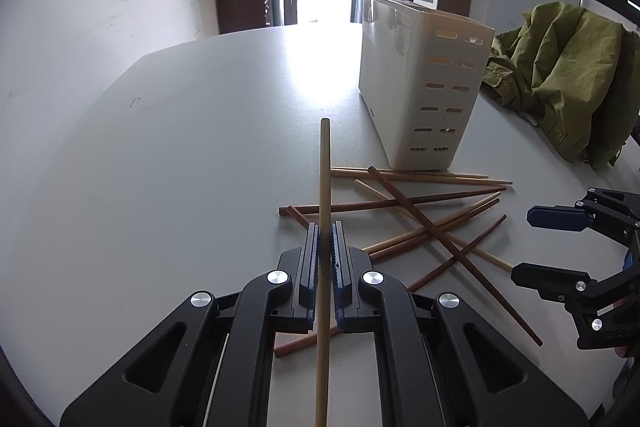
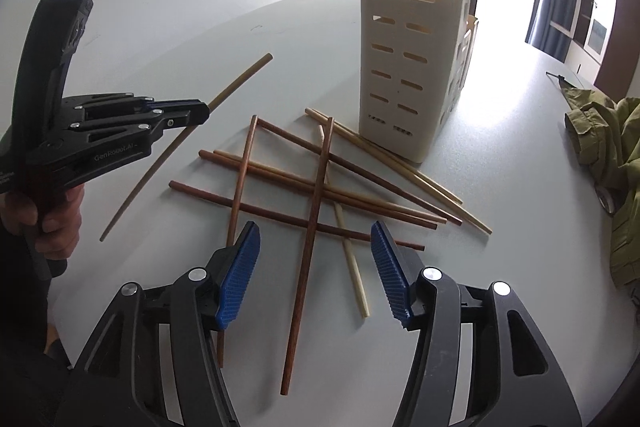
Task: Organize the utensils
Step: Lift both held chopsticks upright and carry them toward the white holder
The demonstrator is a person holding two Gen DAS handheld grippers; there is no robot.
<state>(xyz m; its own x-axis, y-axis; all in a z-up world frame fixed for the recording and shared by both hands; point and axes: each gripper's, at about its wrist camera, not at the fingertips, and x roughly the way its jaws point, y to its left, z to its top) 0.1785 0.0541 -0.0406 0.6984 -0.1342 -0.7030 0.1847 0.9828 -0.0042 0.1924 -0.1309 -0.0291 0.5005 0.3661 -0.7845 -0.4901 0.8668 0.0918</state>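
Observation:
My left gripper (image 1: 325, 227) is shut on a light bamboo chopstick (image 1: 325, 171) that runs straight out past its fingertips. From the right wrist view that gripper (image 2: 202, 113) hangs at the left, above the table, with the held chopstick (image 2: 240, 83) slanting through it. My right gripper (image 2: 314, 231) is open over a loose pile of chopsticks (image 2: 320, 187). A long dark chopstick (image 2: 304, 267) lies on the table between its blue pads, untouched by them. The right gripper (image 1: 524, 245) appears at the right edge of the left wrist view, beside the pile (image 1: 420, 219).
A tall cream slotted utensil holder (image 1: 416, 79) (image 2: 404, 67) stands just behind the pile. A crumpled green jacket (image 1: 560, 75) (image 2: 608, 155) lies at the right. The white table (image 1: 180, 147) stretches left. A person's hand (image 2: 60, 219) grips the left handle.

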